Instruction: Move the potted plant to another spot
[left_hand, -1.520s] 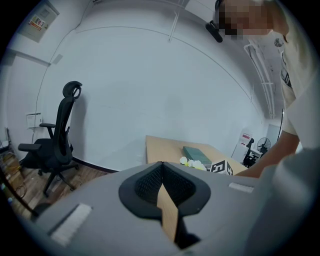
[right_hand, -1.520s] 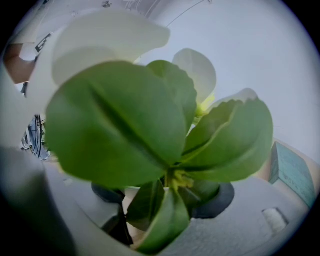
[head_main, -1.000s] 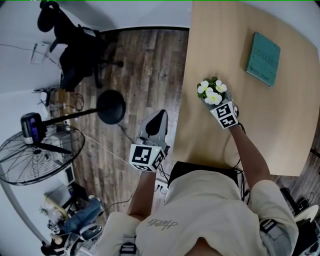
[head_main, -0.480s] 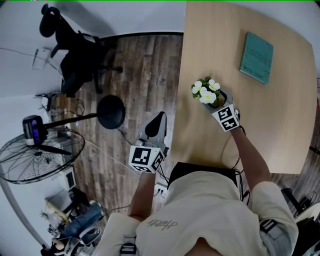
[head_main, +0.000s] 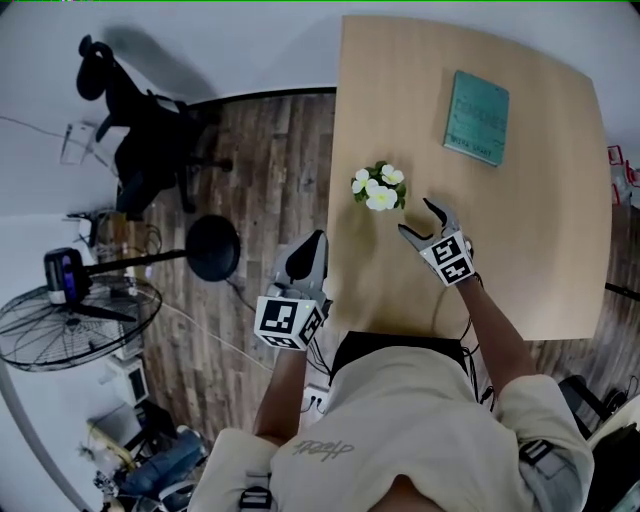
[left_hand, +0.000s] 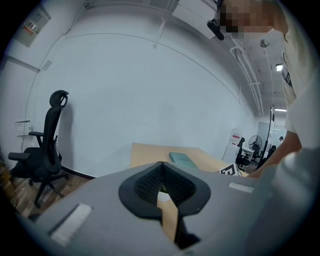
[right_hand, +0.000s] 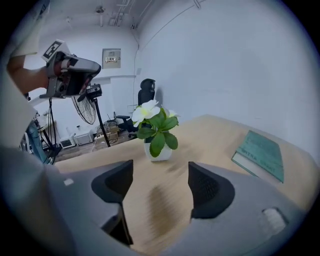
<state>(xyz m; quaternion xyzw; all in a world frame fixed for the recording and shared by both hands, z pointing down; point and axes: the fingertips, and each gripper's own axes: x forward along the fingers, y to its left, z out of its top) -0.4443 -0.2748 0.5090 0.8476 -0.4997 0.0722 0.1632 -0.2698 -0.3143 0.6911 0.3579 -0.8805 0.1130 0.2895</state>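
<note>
Potted plant (head_main: 378, 188) upright on table (head_main: 540, 200), right hand-held gripper (head_main: 416, 217) clear

The head view looks steeply down from above; the pale wooden table (head_main: 540, 270) fills its 2 o'clock. The right gripper view skims that tabletop closely, the left gripper view from farther off. All share the flat teal book (head_main: 476, 103).

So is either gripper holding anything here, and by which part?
Nothing is held. The right gripper is open, jaws just narrowed slightly with nothing between them; the potted plant stands free on the table ahead. The left gripper is shut and empty.
</note>
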